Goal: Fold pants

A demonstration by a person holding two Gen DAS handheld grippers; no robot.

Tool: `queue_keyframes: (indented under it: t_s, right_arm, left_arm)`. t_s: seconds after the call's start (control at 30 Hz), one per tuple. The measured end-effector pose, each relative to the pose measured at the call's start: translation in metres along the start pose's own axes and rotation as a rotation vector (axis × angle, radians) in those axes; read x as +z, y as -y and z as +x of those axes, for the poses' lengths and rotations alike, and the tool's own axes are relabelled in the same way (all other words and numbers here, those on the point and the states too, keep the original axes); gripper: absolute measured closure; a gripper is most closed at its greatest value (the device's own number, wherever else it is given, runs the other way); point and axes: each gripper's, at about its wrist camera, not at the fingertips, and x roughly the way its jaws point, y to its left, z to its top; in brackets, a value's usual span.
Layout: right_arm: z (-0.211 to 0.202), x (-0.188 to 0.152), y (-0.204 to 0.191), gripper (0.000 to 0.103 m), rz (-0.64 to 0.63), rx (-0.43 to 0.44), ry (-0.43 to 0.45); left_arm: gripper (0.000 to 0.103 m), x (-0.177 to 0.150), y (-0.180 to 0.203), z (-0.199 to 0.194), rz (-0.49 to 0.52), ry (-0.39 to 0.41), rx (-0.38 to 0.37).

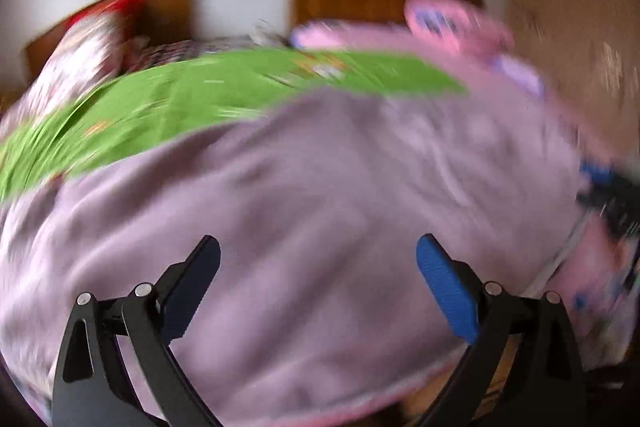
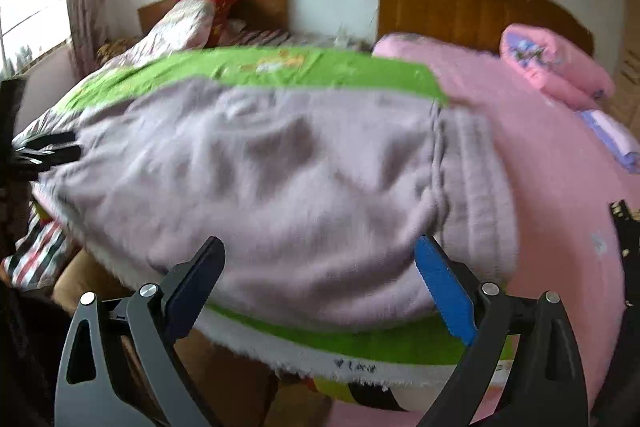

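On the bed (image 2: 560, 163), over a green sheet (image 2: 280, 67), the pants (image 2: 280, 179) are spread out flat, a pale mauve fleece with the ribbed waistband (image 2: 476, 179) toward the right in the right wrist view. Both views are blurred, so fine detail is not to be trusted. The left gripper (image 1: 318, 259) is seen above the cloth with its fingers (image 1: 444, 287) spread wide and nothing between them; the right gripper (image 2: 320, 263) is likewise released and empty, poised over the near edge of the pants close to the waistband. The fabric is judged to be soft, thick and light, likely to drape and sag once lifted, and not slippery, since the nap should cling to the pads and to the sheet below. No fragility is expected. A fold is best begun by pinching a single edge at two well-separated spots: the waistband corner, where the ribbing gives a firmer bite, and the far hem or leg end, which is hidden from clear view here. Care is needed that the sheet is not caught together with the cloth.
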Motion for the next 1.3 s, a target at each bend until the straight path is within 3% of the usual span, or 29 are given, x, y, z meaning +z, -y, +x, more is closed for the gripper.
queue_keyframes:
  t_s: [0.1, 0.2, 0.27, 0.37, 0.43, 0.53, 0.7, 0.87, 0.97, 1.03, 1.17, 1.27, 1.3]
  right_arm:
    - [-0.01, 0.014, -0.018, 0.011, 0.007, 0.043, 0.078]
    - [-0.006, 0.03, -0.049, 0.011, -0.027, 0.107, 0.101]
    - [0.004, 0.039, -0.077, 0.011, -0.069, 0.17, 0.09]
    - [0.023, 0.055, -0.132, 0.011, -0.128, 0.3, 0.052]
    - [0.033, 0.066, -0.168, 0.011, -0.183, 0.358, 0.036]
    - [0.04, 0.081, -0.228, 0.011, -0.292, 0.427, 0.031]
    - [0.045, 0.094, -0.298, 0.011, -0.419, 0.513, 0.018]
    - [0.054, 0.099, -0.342, 0.011, -0.502, 0.553, -0.014]
    - [0.064, 0.107, -0.374, 0.011, -0.541, 0.61, -0.045]
    - [0.073, 0.112, -0.392, 0.011, -0.552, 0.638, -0.066]
    - [0.11, 0.12, -0.431, 0.011, -0.543, 0.677, -0.168]
    - [0.154, 0.105, -0.448, 0.006, -0.55, 0.54, -0.345]
    - [0.156, 0.103, -0.447, 0.004, -0.539, 0.557, -0.317]
  left_arm:
    - [0.003, -0.01, -0.092, -0.046, -0.289, 0.091, -0.001]
    - [0.003, -0.037, -0.197, -0.093, -0.635, 0.199, -0.027]
    - [0.003, -0.063, -0.26, -0.127, -0.832, 0.32, -0.05]
    - [0.004, -0.099, -0.331, -0.158, -1.021, 0.425, -0.011]
    - [0.006, -0.114, -0.36, -0.162, -1.106, 0.45, 0.012]
    - [0.009, -0.134, -0.397, -0.153, -1.225, 0.486, -0.055]
    - [0.014, -0.138, -0.413, -0.133, -1.249, 0.444, -0.123]
    - [0.022, -0.14, -0.428, -0.115, -1.256, 0.414, -0.134]
    - [0.046, -0.138, -0.438, -0.107, -1.262, 0.418, -0.158]
    - [0.068, -0.136, -0.441, -0.102, -1.26, 0.406, -0.161]
    - [0.083, -0.14, -0.442, -0.098, -1.258, 0.404, -0.158]
    - [0.087, -0.133, -0.438, -0.107, -1.215, 0.409, -0.123]
    - [0.087, -0.123, -0.431, -0.115, -1.171, 0.411, -0.085]
